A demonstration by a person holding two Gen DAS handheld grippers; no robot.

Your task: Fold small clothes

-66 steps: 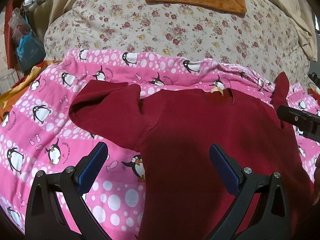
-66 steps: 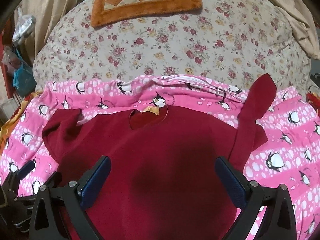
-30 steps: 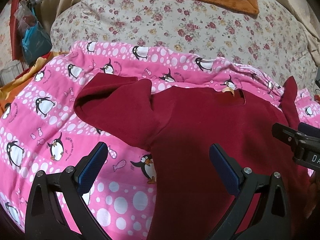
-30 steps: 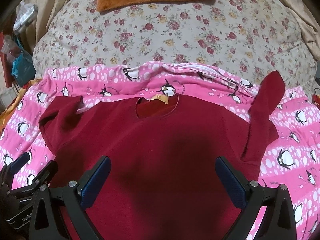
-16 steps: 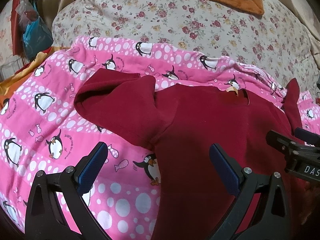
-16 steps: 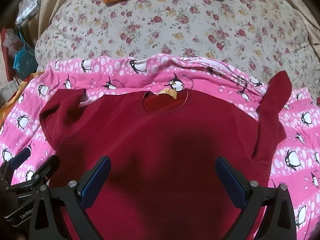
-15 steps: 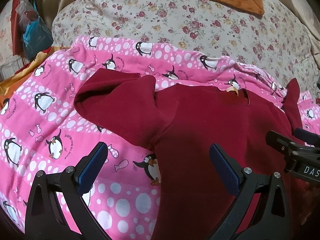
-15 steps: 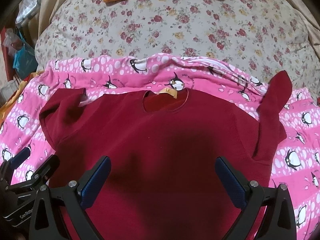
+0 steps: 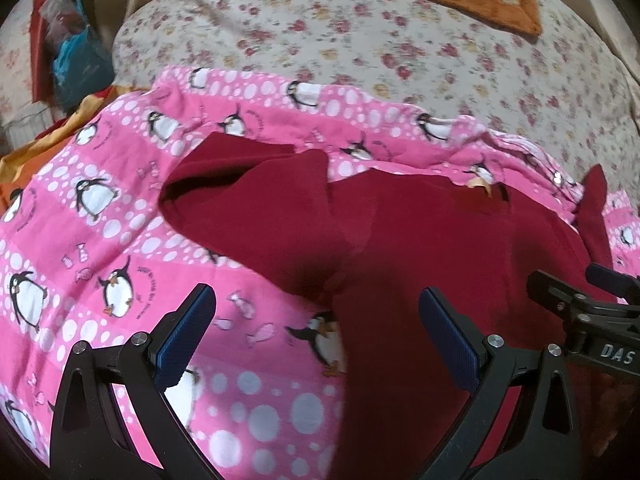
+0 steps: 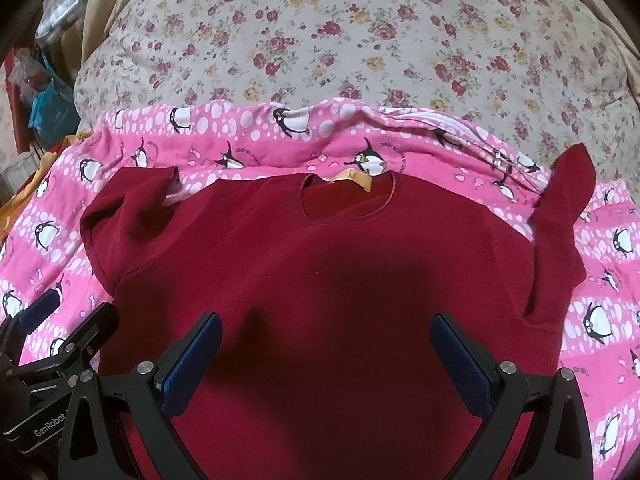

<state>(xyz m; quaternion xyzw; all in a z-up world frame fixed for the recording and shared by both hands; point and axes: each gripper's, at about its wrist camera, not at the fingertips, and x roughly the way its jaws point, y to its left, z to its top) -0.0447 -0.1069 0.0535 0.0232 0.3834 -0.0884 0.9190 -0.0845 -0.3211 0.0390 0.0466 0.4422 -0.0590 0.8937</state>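
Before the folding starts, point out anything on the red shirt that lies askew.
The red shirt lies flat on the penguin blanket, but its right sleeve is twisted and points up toward the collar. The left sleeve is rumpled. Both grippers are open.

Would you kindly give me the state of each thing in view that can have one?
Shirt: spread flat, front up, unfolded.
Left sleeve: lying out flat, slightly rumpled.
Right sleeve: twisted, its end standing up.
Blanket: spread under the shirt, far edge wrinkled.
Left gripper: open, empty.
Right gripper: open, empty.
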